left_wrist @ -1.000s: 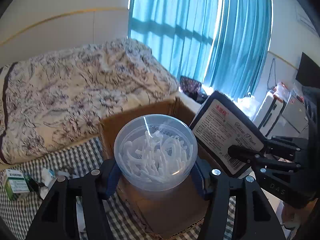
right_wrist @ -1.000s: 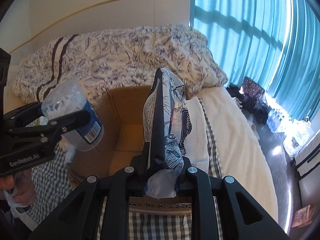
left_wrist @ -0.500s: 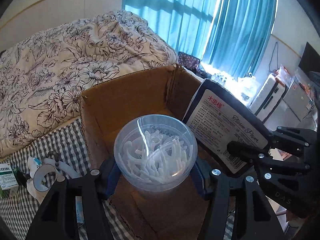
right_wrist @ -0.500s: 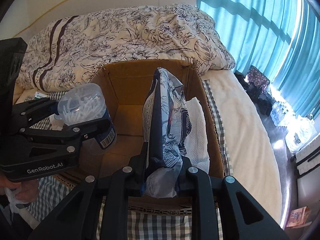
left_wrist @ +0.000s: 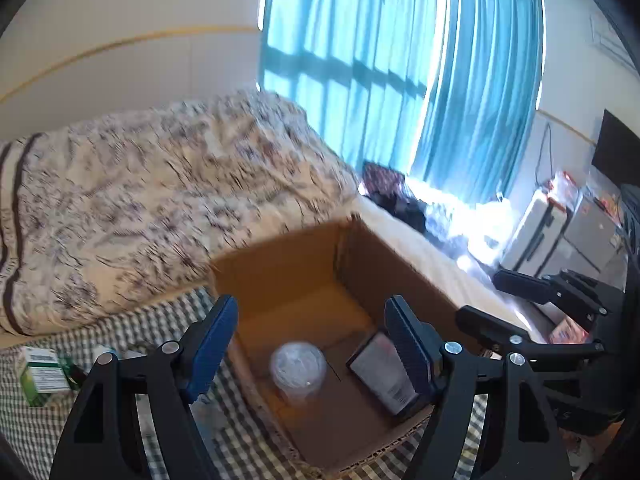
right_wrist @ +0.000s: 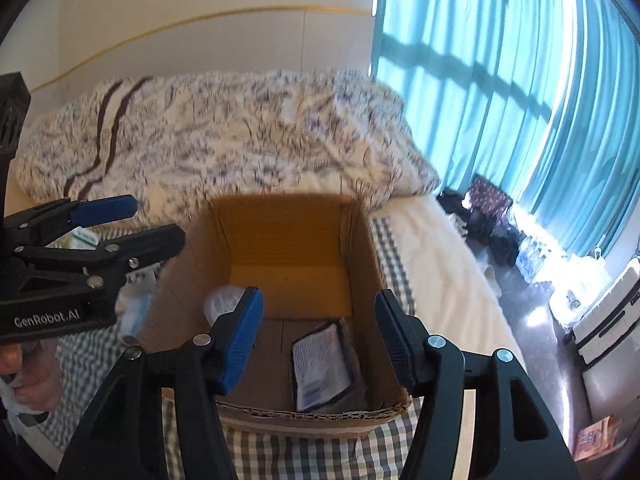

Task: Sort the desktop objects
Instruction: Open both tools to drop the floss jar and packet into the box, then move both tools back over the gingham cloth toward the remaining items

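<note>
1. Teal curtains (left_wrist: 400,80) and a floral quilt (left_wrist: 140,208) fill the background of the left wrist view, with a checked cloth (left_wrist: 224,420) spread below.
2. On that cloth sits an open cardboard box (left_wrist: 280,264), its brown walls upright and its top clear.
3. A clear round tub (left_wrist: 297,368) of white pieces stands on the box floor near the left wall; it looks slightly blurred.
4. Just beside it a dark tissue pack (left_wrist: 380,368) lies tilted against the right wall, label up.
5. The left gripper (left_wrist: 312,344) hangs above the box with its blue pads spread wide and nothing between them.
6. A green and white carton (left_wrist: 40,372) lies on the cloth, well left of the box.
7. From the right wrist view, the box (right_wrist: 368,272) shows a ragged near edge and bare floor between the two items.
8. The tissue pack (right_wrist: 320,364) rests by the right wall; the tub (right_wrist: 224,304) shows partly behind one pad, at the left wall.
9. The right gripper (right_wrist: 320,332) is spread wide and empty above the near edge.
10. The left gripper (right_wrist: 144,224) appears at the left, fingers apart, outside the box wall, with a hand (right_wrist: 24,380) below it.
</note>
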